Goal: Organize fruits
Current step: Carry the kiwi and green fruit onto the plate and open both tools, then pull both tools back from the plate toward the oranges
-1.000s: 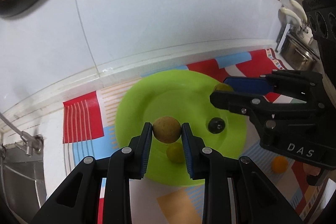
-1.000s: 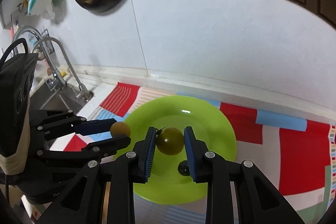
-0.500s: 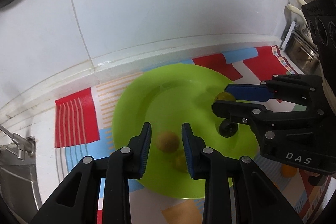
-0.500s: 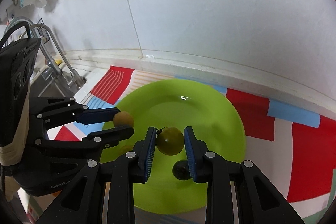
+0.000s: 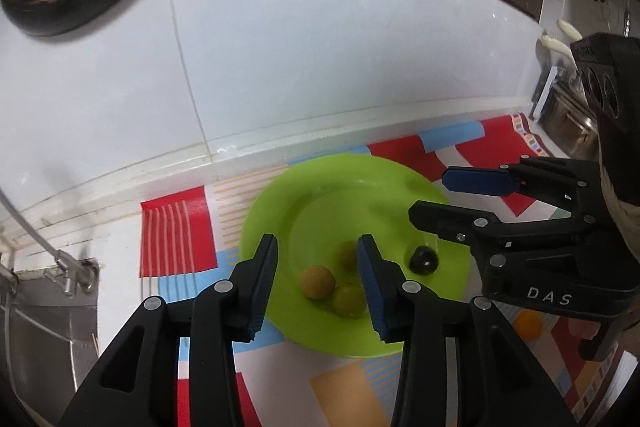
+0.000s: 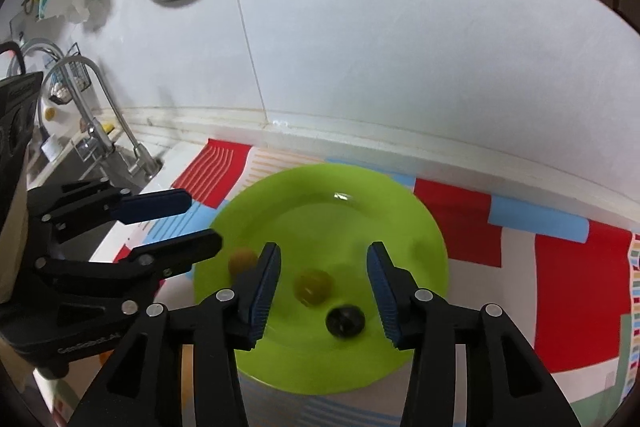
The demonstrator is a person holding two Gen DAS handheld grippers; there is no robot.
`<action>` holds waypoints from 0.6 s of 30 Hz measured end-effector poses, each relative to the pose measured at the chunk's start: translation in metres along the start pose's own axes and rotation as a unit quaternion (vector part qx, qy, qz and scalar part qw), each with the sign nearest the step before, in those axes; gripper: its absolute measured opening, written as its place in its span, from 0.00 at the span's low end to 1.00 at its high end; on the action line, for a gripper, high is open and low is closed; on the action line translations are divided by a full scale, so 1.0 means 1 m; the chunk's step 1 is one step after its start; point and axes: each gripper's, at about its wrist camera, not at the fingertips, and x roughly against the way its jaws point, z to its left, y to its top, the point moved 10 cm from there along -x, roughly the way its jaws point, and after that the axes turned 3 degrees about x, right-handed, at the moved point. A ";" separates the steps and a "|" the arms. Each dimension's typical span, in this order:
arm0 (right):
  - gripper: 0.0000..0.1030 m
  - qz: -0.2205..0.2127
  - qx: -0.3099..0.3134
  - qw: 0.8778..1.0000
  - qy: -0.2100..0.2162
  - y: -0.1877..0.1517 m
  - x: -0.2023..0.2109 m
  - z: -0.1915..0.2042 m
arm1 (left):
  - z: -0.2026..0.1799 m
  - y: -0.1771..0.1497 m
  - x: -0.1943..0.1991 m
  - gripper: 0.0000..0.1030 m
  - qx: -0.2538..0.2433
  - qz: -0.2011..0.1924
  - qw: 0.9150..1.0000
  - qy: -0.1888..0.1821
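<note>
Left gripper [image 5: 317, 259] and "DAS"-marked right gripper [image 6: 323, 267], jaws wide, empty, above green plate [image 5: 276, 211]; fruits on plate.

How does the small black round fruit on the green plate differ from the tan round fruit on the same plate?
Colour: the small black round fruit is dark and glossy, while the tan round fruit is a matt yellow-brown.
Size: the black fruit looks smaller than the tan fruit.
Neighbours: the black fruit lies alone, but the tan fruit lies right beside a yellow-green round fruit.
Both are round and rest loose on the green plastic plate, held by no gripper.
</note>
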 end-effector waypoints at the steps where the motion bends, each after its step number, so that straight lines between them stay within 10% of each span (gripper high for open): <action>1: 0.45 -0.004 0.000 1.000 -0.003 0.001 0.005 0.000 | 0.000 0.001 0.005 0.42 0.001 -0.005 1.000 0.003; 18: 0.52 -0.077 -0.012 0.997 -0.031 -0.017 0.102 0.025 | -0.028 -0.022 0.097 0.60 0.006 -0.078 0.997 0.017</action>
